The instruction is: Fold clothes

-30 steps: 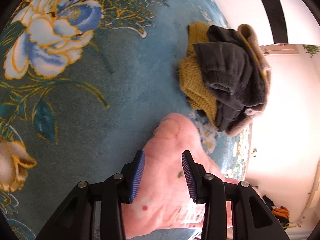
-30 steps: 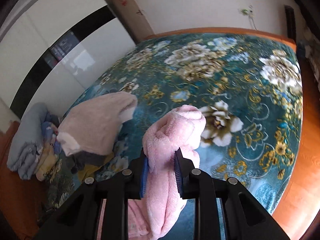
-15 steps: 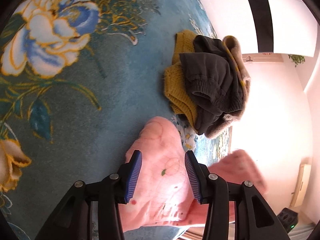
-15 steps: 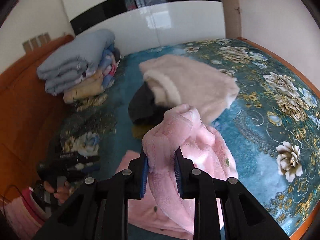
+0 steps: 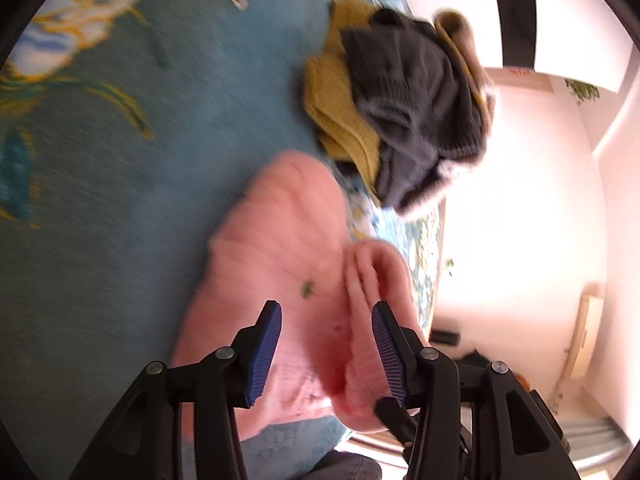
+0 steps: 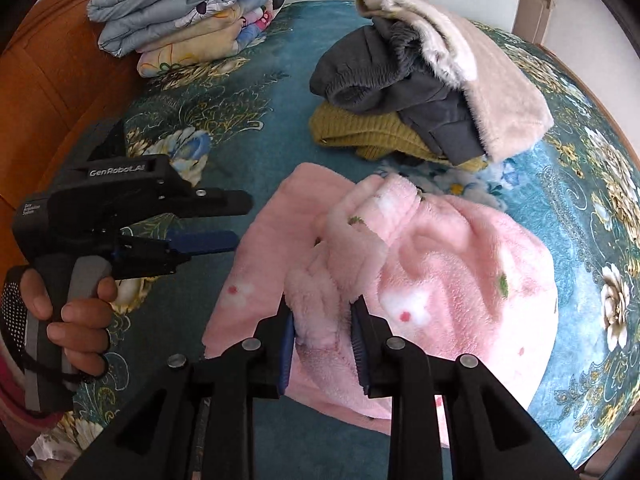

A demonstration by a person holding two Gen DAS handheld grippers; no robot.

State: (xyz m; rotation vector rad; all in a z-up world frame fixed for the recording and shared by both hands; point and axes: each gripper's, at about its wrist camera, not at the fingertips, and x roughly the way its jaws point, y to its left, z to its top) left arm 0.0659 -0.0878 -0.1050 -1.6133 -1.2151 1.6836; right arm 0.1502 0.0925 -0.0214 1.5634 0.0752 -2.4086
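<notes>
I'm pinching a bunched fold of the pink fleece garment in my right gripper; it's lying rumpled on the bed, white flower spots showing. My left gripper is hovering beside it, fingers spread, grasping nothing.

The left wrist view is motion-blurred, smearing the floral bedspread. The yellow knit lies mostly hidden under the dark grey garment.

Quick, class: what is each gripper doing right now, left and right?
Left gripper: open, holding nothing, beside the pink fleece garment.
Right gripper: shut on a fold of the garment.
</notes>
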